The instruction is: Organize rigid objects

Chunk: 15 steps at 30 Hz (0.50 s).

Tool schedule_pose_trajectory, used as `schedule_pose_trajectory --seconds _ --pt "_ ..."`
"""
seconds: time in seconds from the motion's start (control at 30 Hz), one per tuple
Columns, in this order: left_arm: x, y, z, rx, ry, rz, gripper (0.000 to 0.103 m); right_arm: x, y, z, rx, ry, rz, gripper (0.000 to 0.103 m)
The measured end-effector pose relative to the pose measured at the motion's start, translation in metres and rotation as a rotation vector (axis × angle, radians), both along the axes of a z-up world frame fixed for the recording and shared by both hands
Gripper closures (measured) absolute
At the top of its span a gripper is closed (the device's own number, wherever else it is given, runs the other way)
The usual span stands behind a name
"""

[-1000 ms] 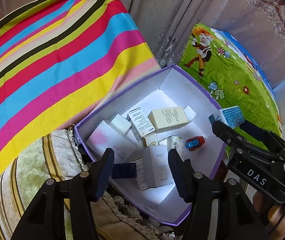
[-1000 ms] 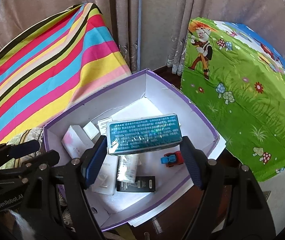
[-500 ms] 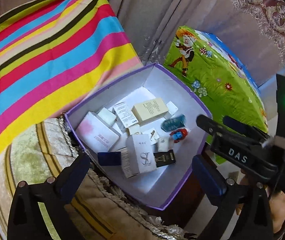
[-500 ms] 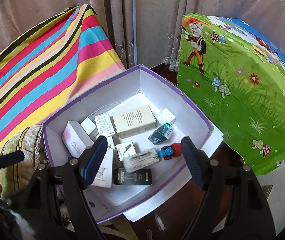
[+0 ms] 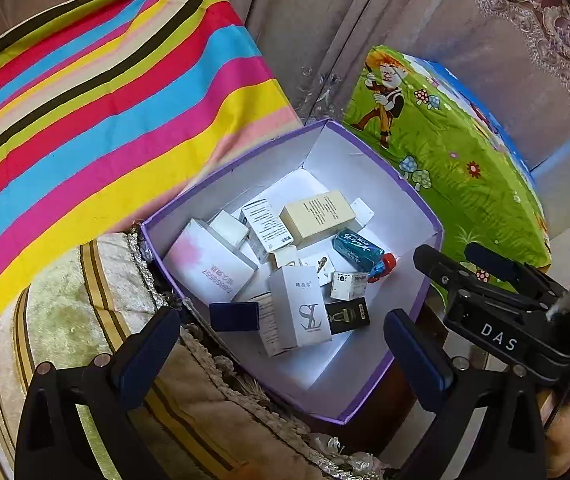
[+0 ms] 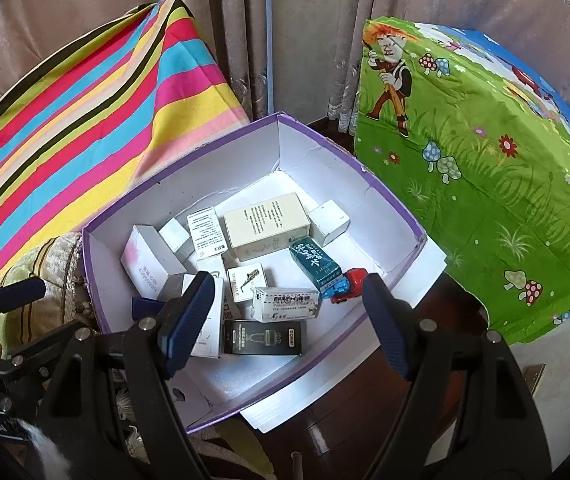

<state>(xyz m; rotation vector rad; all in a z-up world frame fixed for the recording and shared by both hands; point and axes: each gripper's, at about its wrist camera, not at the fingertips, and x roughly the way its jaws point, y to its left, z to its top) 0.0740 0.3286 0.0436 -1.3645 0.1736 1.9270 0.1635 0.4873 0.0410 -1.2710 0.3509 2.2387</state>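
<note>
A purple-rimmed white cardboard box (image 5: 369, 148) (image 6: 325, 140) holds several small cartons. Among them are a teal carton (image 6: 315, 264) (image 5: 357, 249), a beige carton (image 6: 267, 224), a white "SL" carton (image 5: 301, 310), a black carton (image 6: 264, 337), a dark blue case (image 5: 233, 316) and a red and blue toy car (image 6: 345, 282). My left gripper (image 5: 281, 356) is open and empty over the box's near edge. My right gripper (image 6: 285, 320) is open and empty above the box's near side; it also shows at the right of the left wrist view (image 5: 485, 280).
A rainbow-striped cloth (image 5: 97, 120) covers something to the left. A green cartoon-print cloth (image 6: 485, 168) covers something to the right. A striped cushion (image 5: 65, 328) lies at the near left. Curtains (image 6: 265, 20) hang behind. The box rests on a dark wood surface (image 6: 345, 420).
My right gripper let go of the teal carton, which now lies in the box by the toy car. My left gripper opened wide and pulled back from the box.
</note>
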Motion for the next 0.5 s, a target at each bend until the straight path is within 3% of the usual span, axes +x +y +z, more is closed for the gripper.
schedule_pose_trajectory --seconds 0.5 --pt "0.0001 0.0014 -0.0020 -0.016 0.003 -0.011 0.000 -0.0005 -0.0009 -0.0003 0.003 -0.004 0.011 0.024"
